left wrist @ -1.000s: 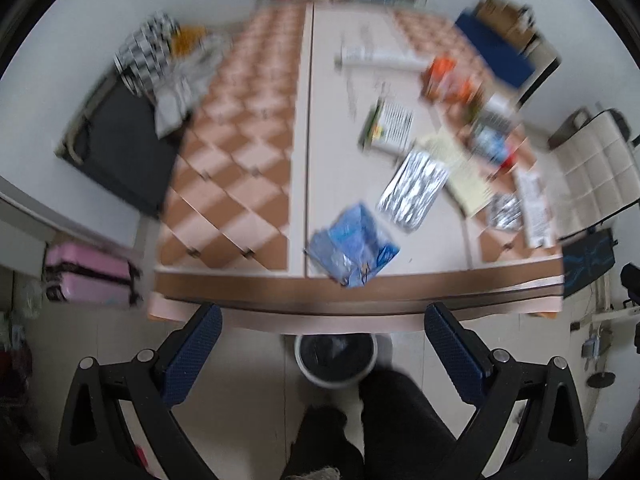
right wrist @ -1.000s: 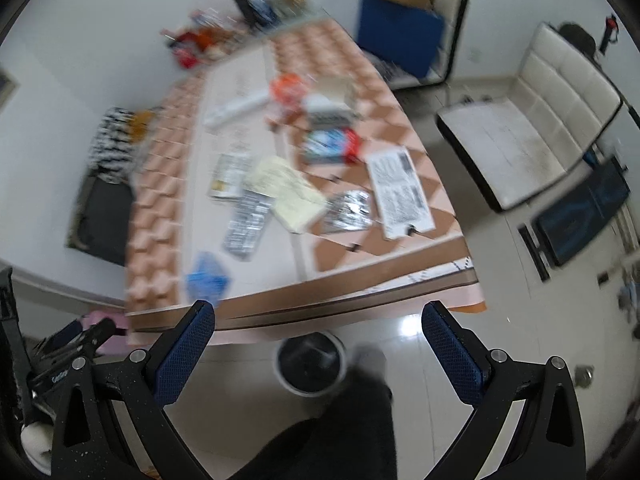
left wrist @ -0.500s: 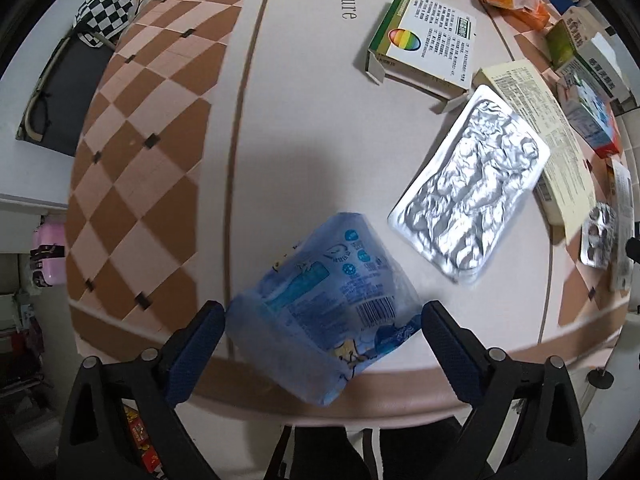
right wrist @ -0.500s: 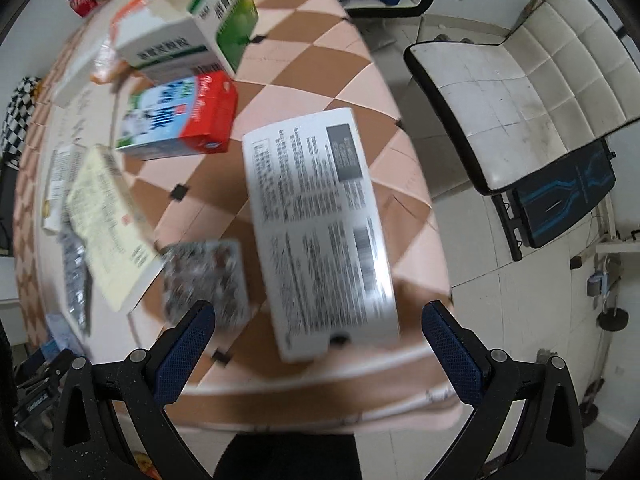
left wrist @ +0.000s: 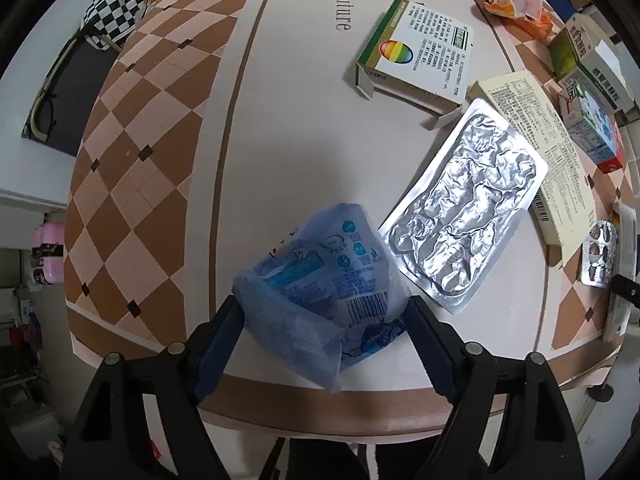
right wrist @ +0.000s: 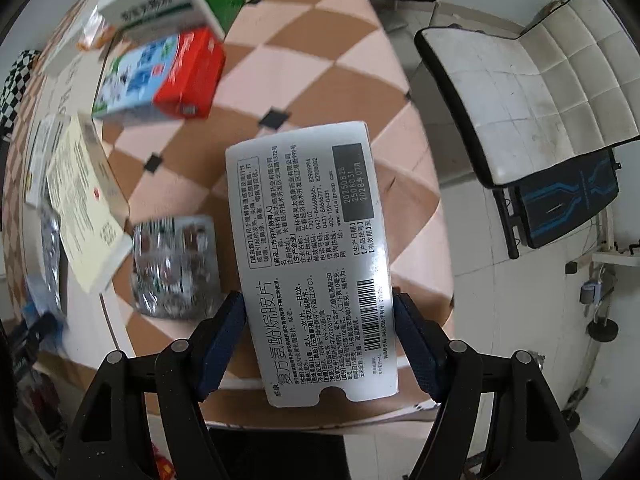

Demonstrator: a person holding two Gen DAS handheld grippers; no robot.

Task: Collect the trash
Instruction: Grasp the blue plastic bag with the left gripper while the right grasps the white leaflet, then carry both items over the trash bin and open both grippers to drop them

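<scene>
At the bench's near edge, the left hand-held gripper (left wrist: 324, 320) pinches a limp, crinkly blue plastic wrapper (left wrist: 320, 280); the right hand-held gripper (right wrist: 320, 328) squeezes a light, flattened white cardboard box (right wrist: 312, 256) by its long edges.

Even, soft daylight fills both views; the silver foil pack (left wrist: 464, 216) throws bright glare; a soft shadow lies on the table (left wrist: 280, 128) beyond the blue wrapper (left wrist: 320, 280); fisheye bending curves the table's edges; the red-and-blue carton (right wrist: 160, 80) looks smeared by motion blur.

The right gripper (right wrist: 320, 336) has its blue pads (right wrist: 224, 340) pressed against both long edges of a flattened white medicine box (right wrist: 312, 256). Just left of the fingers lies a foil blister pack (right wrist: 174, 266), with a red-and-blue carton (right wrist: 160, 80) farther ahead.
</scene>
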